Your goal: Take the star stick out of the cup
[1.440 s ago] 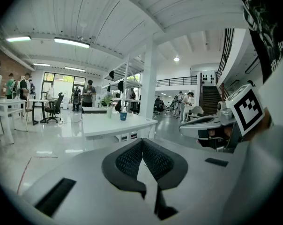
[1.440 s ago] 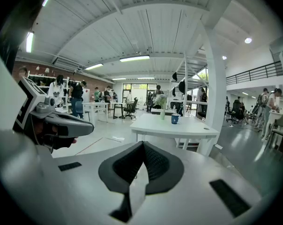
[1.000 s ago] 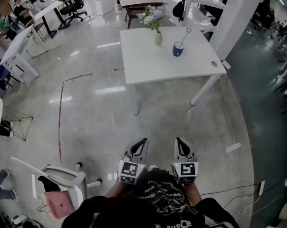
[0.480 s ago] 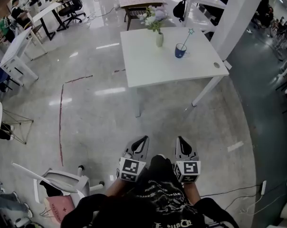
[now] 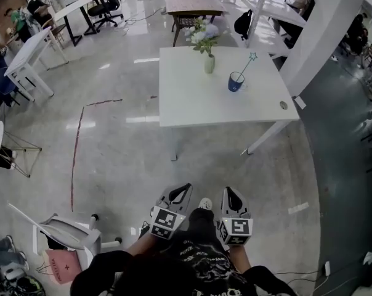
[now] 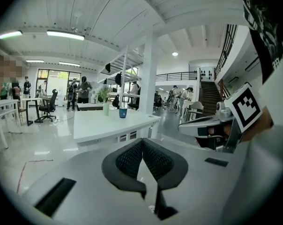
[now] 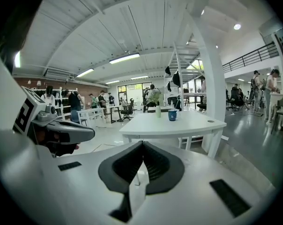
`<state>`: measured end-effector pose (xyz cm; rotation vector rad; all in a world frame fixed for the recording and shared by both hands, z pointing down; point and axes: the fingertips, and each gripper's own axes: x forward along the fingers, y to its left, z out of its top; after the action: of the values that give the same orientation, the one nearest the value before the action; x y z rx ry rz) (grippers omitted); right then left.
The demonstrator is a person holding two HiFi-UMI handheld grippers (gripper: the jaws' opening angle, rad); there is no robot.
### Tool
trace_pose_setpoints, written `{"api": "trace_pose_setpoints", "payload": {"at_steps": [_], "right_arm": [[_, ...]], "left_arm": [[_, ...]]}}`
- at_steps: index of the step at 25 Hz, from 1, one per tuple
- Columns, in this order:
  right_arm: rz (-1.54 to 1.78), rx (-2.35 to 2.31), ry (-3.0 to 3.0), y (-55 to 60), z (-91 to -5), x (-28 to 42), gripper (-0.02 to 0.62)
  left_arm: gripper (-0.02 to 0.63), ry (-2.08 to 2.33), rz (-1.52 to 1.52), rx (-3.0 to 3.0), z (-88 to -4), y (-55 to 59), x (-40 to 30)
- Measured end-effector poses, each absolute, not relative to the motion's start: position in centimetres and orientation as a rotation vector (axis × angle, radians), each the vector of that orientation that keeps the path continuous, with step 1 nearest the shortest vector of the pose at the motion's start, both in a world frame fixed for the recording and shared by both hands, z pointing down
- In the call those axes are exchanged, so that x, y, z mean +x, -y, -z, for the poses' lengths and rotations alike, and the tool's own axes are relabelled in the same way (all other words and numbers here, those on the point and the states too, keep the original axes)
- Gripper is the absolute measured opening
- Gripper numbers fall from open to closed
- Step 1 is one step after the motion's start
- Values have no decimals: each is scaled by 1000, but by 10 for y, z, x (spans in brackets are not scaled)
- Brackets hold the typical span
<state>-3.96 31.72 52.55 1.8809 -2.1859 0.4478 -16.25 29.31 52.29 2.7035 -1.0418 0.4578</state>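
A blue cup [image 5: 235, 82] stands on the white table [image 5: 192, 103] far ahead of me, toward its right side. The star stick [image 5: 247, 65] leans out of the cup up and to the right, its star tip above the rim. My left gripper [image 5: 183, 190] and right gripper [image 5: 230, 193] are held side by side low in the head view, over the floor and well short of the table. Both have their jaws together with nothing between them. The cup [image 6: 122, 112] is small in the left gripper view, and the cup [image 7: 172, 115] is likewise small in the right gripper view.
A vase of flowers [image 5: 209, 62] stands on the table left of the cup. A white pillar [image 5: 321, 36] rises right of the table. A white chair [image 5: 66, 233] sits at lower left, more tables [image 5: 29, 60] and people at the far left, a wooden table [image 5: 195, 5] behind.
The table with cup and vase has come closer and sits lower in the head view. Both grippers stay side by side and shut.
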Motion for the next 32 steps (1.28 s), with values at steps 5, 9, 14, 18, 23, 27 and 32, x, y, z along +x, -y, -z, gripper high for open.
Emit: {"api": "trace_pose_setpoints", "payload": {"at_steps": [5, 9, 14, 18, 23, 27, 32], "right_arm": [[-458, 1832, 2219, -290, -522, -2, 9], [-412, 1791, 2253, -253, -522, 38, 9], [-355, 1732, 2270, -228, -517, 76, 9], [-328, 1709, 2281, -217, -510, 88, 9], [-338, 1725, 2304, -208, -506, 93, 9], [-366, 1720, 2298, -206, -514, 95, 9], [-390, 1744, 2256, -190, -519, 101, 9]], "left_arm": [[20, 1052, -465, 2686, -520, -266, -118], [20, 1102, -440, 2674, -521, -231, -79], [20, 1156, -401, 2652, -519, -213, -44], [20, 1160, -379, 2658, -510, -202, -25], [20, 1180, -376, 2666, -505, -189, -17], [20, 1179, -379, 2640, -513, -184, -14], [20, 1128, -340, 2603, -522, -163, -5]]}}
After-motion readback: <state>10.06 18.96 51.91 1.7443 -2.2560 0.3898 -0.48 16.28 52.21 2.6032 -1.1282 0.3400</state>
